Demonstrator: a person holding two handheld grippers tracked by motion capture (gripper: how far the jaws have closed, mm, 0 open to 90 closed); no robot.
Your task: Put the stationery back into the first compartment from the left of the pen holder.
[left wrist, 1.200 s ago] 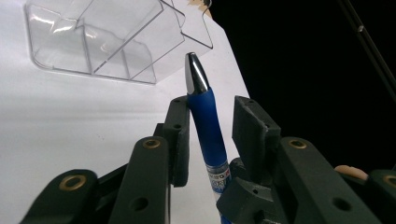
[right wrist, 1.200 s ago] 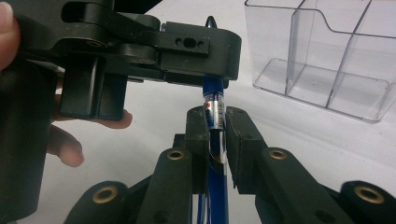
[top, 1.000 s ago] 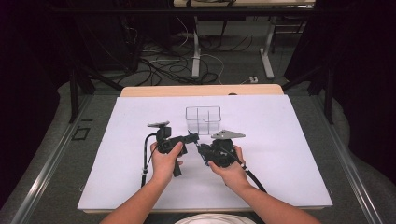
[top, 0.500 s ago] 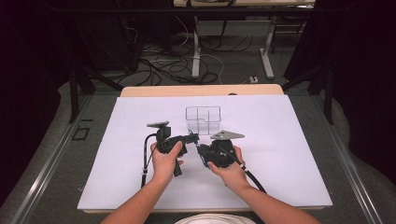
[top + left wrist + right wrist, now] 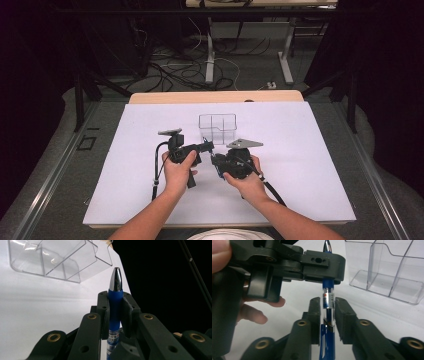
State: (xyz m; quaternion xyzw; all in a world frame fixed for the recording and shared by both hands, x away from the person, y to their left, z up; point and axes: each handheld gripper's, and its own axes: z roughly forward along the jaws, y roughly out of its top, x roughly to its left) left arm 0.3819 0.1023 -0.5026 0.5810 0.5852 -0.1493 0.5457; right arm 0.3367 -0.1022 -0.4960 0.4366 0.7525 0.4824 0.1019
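A blue pen (image 5: 115,302) with a silver tip and a clear barrel (image 5: 328,297) is held between the two grippers above the white table. My left gripper (image 5: 115,298) is shut on the pen's blue grip just below the tip, and its jaws have just been closing on it. My right gripper (image 5: 328,305) has the clear barrel between its pads with a thin gap on each side, and its jaws have just been opening. In the high view the left gripper (image 5: 207,146) and the right gripper (image 5: 216,162) meet tip to tip at the table's middle.
A clear plastic organiser (image 5: 217,127) with compartments stands just behind the grippers, close to the pen's tip (image 5: 57,260). The white table sheet (image 5: 300,150) stretches to both sides. Cables trail from each gripper toward the front edge.
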